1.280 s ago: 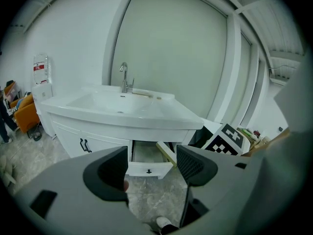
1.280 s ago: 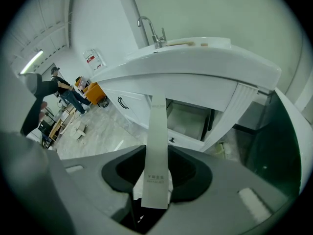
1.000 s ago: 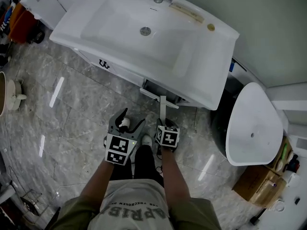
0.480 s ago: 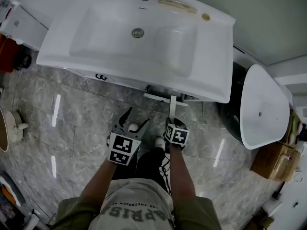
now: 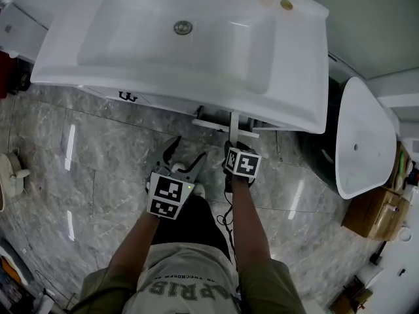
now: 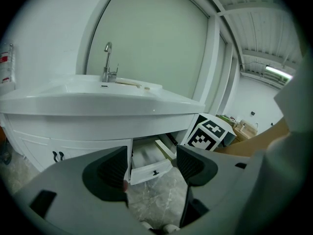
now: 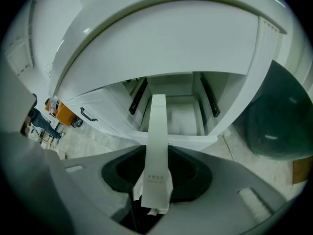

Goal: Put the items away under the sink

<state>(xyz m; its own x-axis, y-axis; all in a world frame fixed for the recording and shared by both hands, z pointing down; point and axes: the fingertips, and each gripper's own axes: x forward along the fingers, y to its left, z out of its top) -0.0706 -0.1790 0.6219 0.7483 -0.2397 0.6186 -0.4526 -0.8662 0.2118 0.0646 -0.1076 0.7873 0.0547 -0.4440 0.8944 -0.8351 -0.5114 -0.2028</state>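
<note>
Evidently mid-stowing, the right gripper (image 7: 156,173) clamps a long flat white cardboard box (image 7: 157,141) aimed at the open white drawer (image 7: 195,140) under the white ceramic sink (image 5: 196,38), left gripper (image 6: 152,168) wide and empty; next comes reaching in and releasing.

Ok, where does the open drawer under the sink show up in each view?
Head view: the open drawer pokes out below the white sink's front edge.
Left gripper view: low centre, between the left claw's parted jaws.
Right gripper view: centre, behind the long white box the right claw grips.
Shared landmark: the white sink above it.
</note>
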